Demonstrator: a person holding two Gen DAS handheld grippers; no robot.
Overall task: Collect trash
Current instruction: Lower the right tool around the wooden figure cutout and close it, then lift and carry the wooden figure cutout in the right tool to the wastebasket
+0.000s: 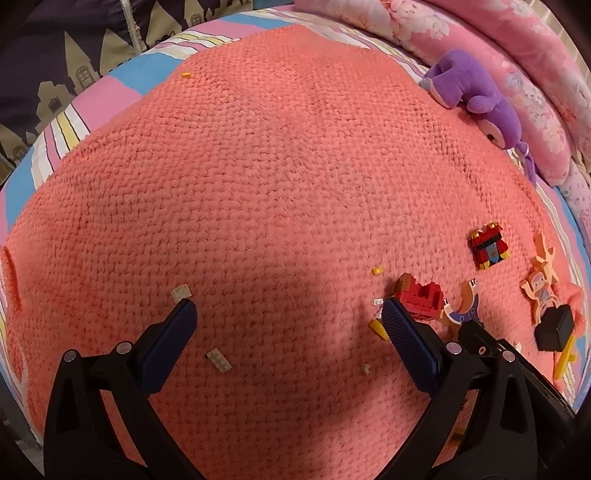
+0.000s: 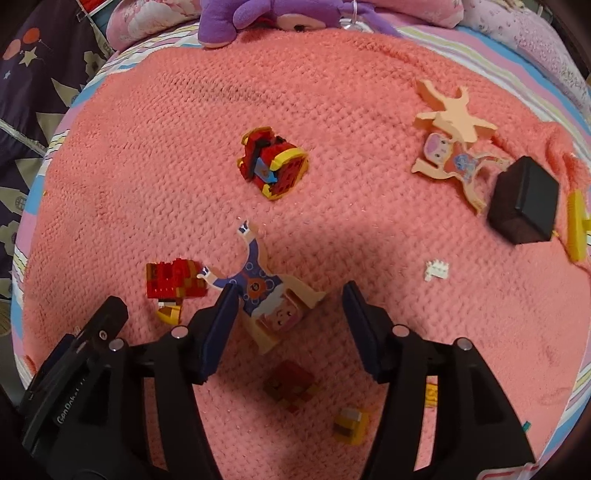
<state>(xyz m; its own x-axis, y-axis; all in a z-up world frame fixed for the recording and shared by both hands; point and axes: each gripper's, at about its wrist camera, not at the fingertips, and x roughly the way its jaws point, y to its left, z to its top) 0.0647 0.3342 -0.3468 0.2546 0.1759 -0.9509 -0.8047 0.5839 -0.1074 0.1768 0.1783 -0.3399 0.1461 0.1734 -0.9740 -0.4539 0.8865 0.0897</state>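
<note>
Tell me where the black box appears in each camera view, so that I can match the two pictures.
Left wrist view: the black box lies at the far right edge, on the pink blanket, below the flat monkey figure.
Right wrist view: the black box lies at the right, just lower right of the same monkey figure.
Shared landmark: the purple plush toy at the blanket's far edge.

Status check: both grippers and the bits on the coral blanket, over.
Left gripper open, empty. Right gripper open over flat cartoon figure, not gripping. Loose brick pieces scattered on coral blanket. Nothing blocking.
</note>
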